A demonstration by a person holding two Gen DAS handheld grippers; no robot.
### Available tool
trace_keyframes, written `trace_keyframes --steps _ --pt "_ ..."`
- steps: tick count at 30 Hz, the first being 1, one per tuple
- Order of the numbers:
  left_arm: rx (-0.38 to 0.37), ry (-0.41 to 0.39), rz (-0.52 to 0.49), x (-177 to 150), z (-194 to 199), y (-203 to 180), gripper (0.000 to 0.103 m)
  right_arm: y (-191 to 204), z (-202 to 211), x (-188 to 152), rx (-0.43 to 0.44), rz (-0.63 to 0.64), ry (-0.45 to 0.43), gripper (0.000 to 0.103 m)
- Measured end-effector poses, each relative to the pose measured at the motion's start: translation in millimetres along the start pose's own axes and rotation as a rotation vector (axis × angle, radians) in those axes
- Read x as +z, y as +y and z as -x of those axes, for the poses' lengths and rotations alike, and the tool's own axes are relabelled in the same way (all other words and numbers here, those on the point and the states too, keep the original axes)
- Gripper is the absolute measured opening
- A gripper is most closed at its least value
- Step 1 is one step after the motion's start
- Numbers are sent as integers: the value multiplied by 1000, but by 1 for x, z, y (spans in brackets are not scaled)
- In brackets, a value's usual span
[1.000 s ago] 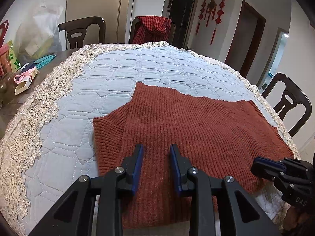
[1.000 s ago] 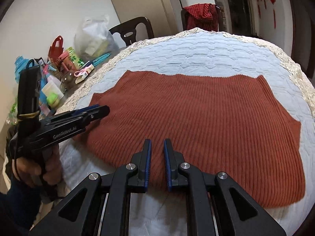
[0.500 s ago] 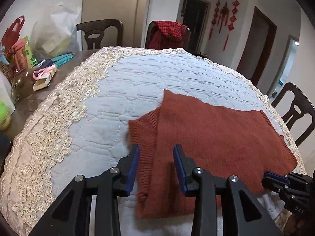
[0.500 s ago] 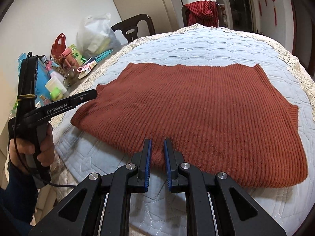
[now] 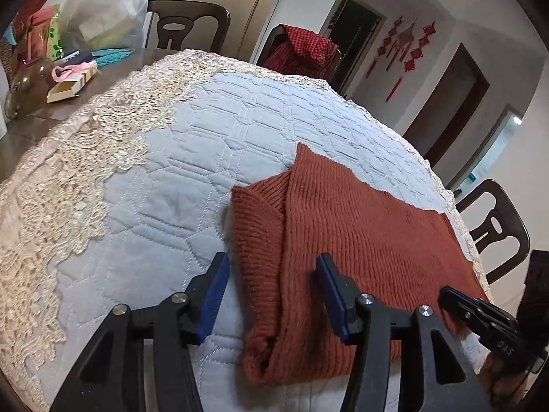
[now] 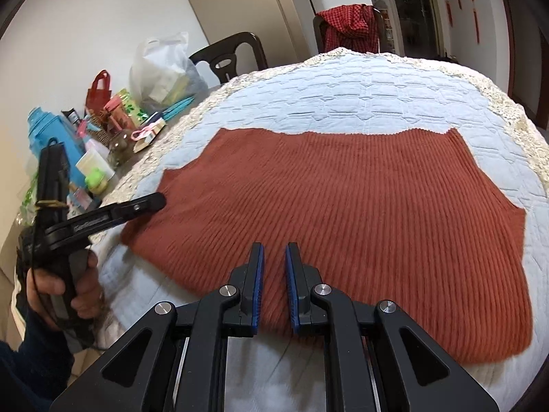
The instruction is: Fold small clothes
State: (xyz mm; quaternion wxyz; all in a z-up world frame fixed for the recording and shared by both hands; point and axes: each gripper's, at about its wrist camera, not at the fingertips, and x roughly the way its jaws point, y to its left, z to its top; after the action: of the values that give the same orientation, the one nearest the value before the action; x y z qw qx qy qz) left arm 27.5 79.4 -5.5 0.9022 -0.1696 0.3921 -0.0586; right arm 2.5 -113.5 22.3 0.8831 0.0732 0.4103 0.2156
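Note:
A rust-red ribbed sweater (image 5: 360,240) lies flat on the quilted pale-blue tablecloth (image 5: 206,158), its left sleeve (image 5: 257,226) folded inward. My left gripper (image 5: 272,271) hovers over that folded sleeve edge with its jaws opening; the knit lies below the gap, and the pads do not press on it. Seen from the right wrist, the sweater (image 6: 343,199) fills the cloth (image 6: 360,96), and a hand holds the left gripper (image 6: 151,204) at its left edge. My right gripper (image 6: 275,261) stands over the near hem, shut to a narrow slit with nothing held; it also shows as the right gripper (image 5: 446,297).
Bags, bottles and a glass jar (image 6: 120,144) crowd the bare table left of the lace border (image 5: 85,158). A red checked garment (image 5: 302,48) hangs on a far chair. Another chair (image 5: 494,230) stands at the right edge.
My left gripper has slid left across the sweater to the folded sleeve edge, rolled a little, and its jaws have widened. The right gripper has stayed near the hem with the same narrow gap.

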Motion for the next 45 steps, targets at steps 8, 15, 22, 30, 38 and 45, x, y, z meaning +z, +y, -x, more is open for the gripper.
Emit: trace_keyframes --steps 8,15,22,30,38,45 --pt "-58 23 77 12 -14 3 55 -10 -20 22 8 -46 6 13" --pt "-61 38 58 -1 -6 -3 53 -8 -22 23 7 -47 20 13" --pt "-50 41 36 0 -8 -5 26 4 -1 0 42 0 27 24" --pt "-100 26 34 11 3 -11 18 -40 16 -1 -39 -133 -25 24" --pt "-252 -35 -59 38 29 -77 16 -65 41 -16 -25 -211 -59 24" --pt "-409 26 -189 34 2 -165 16 -77 59 -24 -53 -232 -86 24"
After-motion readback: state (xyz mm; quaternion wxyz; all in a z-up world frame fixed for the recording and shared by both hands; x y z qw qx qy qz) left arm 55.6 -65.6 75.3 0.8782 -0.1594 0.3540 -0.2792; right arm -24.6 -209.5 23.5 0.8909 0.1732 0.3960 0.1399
